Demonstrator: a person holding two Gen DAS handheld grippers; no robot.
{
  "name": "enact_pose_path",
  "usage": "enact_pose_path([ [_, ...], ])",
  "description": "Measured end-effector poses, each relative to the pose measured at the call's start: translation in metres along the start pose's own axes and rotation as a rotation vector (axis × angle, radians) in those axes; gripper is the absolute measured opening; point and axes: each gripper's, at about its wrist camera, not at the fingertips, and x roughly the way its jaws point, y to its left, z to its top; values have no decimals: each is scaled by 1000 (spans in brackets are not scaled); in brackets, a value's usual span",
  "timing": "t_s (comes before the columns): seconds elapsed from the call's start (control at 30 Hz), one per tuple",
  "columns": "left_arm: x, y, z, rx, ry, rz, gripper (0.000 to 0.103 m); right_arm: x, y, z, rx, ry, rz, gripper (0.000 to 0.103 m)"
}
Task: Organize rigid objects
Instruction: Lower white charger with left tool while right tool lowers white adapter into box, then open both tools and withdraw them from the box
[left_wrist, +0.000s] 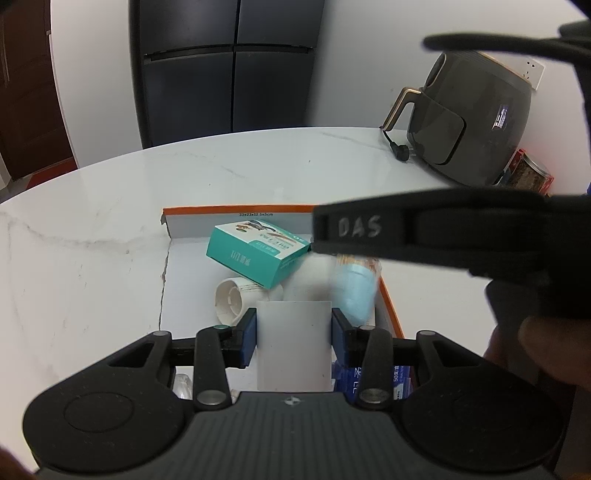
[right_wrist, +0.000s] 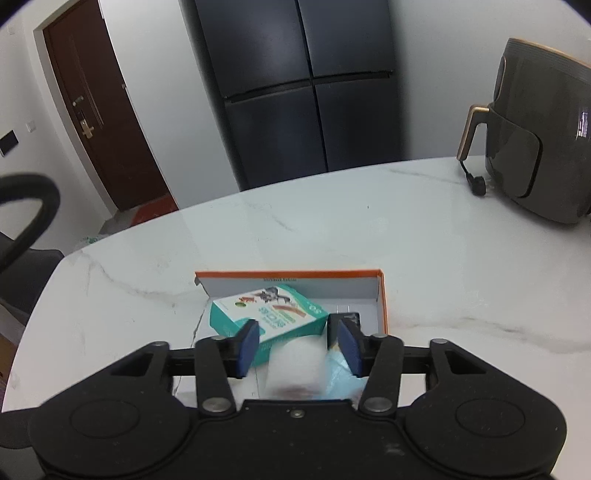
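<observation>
1. The left gripper is clamped on a plain white block, flat-faced and rectangular, with no print I can see. Both blue pads press its sides, and it hangs over the near end of the box.
2. The box is a shallow cardboard tray, orange outside and white inside, sitting on the white marble surface.
3. Inside the box: a teal carton with printed pictures on top, tilted and leaning on other things. Just below it in the left wrist view is a white round cap-like piece lying on its side.
4. To the right of the carton there's a pale blue packet, blurry, so I can't tell what it is. At the near right corner of the box a dark blue pack with white print peeks out behind the left gripper.
5. The right gripper has its jaws apart with nothing pinched. It hovers over the box, with the carton and a blurry white thing showing between the fingers.
6. From the left wrist view the right gripper crosses above the right side of the box.
7. Far right of the box on the surface stands a dark grey air fryer.
</observation>
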Motion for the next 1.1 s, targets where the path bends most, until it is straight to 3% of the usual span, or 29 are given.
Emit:
enact_pose_path([
  [0.27, 2, -7, 0, 10, 5, -15, 41, -34, -15, -1, 10, -75, -64, 65],
  [0.6, 3, -21, -2, 52, 19, -19, 43, -72, -28, -25, 36, -96, -118, 74],
  [0.8, -10, -23, -4, 48, 8, 2, 57, -92, -30, -36, 52, -116, -135, 78],
  [0.97, -30, -22, -10, 44, -8, 37, 79, -109, -29, -47, 55, -124, -142, 81],
  [1.1, -51, -19, -17, 37, -11, 76, 89, -123, -25, -59, 44, -125, -151, 82],
])
